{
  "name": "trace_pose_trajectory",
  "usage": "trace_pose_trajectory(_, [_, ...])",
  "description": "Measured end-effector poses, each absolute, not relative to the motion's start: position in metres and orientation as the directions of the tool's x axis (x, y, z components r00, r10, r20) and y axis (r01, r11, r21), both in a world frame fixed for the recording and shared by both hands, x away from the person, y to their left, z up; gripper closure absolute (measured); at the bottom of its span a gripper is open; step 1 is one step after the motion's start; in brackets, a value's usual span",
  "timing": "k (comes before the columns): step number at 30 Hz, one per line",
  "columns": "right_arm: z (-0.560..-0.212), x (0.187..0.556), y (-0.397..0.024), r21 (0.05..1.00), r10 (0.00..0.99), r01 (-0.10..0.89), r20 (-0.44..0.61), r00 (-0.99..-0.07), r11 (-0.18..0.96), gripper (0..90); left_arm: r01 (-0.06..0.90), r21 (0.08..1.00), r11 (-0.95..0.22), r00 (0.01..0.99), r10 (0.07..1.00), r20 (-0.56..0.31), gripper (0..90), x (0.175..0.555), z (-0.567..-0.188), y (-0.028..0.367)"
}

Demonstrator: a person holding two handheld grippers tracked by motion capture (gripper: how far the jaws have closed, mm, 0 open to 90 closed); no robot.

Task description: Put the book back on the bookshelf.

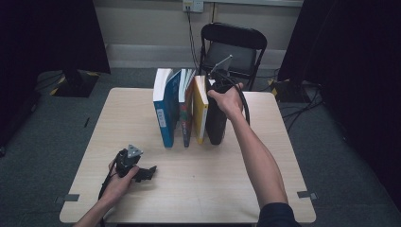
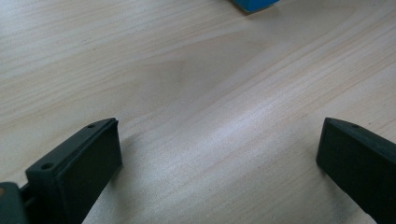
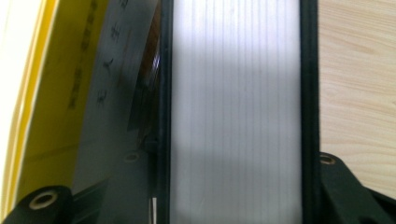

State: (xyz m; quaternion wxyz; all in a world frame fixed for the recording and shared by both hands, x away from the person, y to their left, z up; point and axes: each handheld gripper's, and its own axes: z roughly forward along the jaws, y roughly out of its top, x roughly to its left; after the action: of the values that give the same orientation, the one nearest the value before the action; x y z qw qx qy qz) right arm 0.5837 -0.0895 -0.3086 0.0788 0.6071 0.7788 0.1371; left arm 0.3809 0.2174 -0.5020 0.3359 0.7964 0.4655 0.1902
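Several books stand upright in a row at the middle of the wooden table (image 1: 132,113): a blue book (image 1: 165,111), a thin book (image 1: 187,116), a yellow book (image 1: 201,111) and a black book (image 1: 216,125) at the right end. My right gripper (image 1: 218,90) comes down from above onto the black book. In the right gripper view the black book (image 3: 236,93) shows white page edges between black covers, with my right gripper (image 3: 233,196) shut on both covers and the yellow book (image 3: 51,93) leaning beside it. My left gripper (image 1: 147,173) lies on the table front left, open; in its own view my left gripper (image 2: 219,163) has nothing between the jaws.
A black folding chair (image 1: 234,47) stands behind the table's far edge, with cables on the floor around it. A corner of the blue book (image 2: 254,3) shows at the top of the left gripper view. Bare tabletop lies left and right of the books.
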Motion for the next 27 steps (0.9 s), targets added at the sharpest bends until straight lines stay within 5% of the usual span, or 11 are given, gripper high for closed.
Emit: trace_pose_trajectory(27, [-0.314,0.583,-0.079,0.383,0.969,0.896,0.014,-0.247,0.223,50.5,0.610,0.712,-0.349,0.503,0.864,-0.008,0.0,0.380,-0.502,0.219])
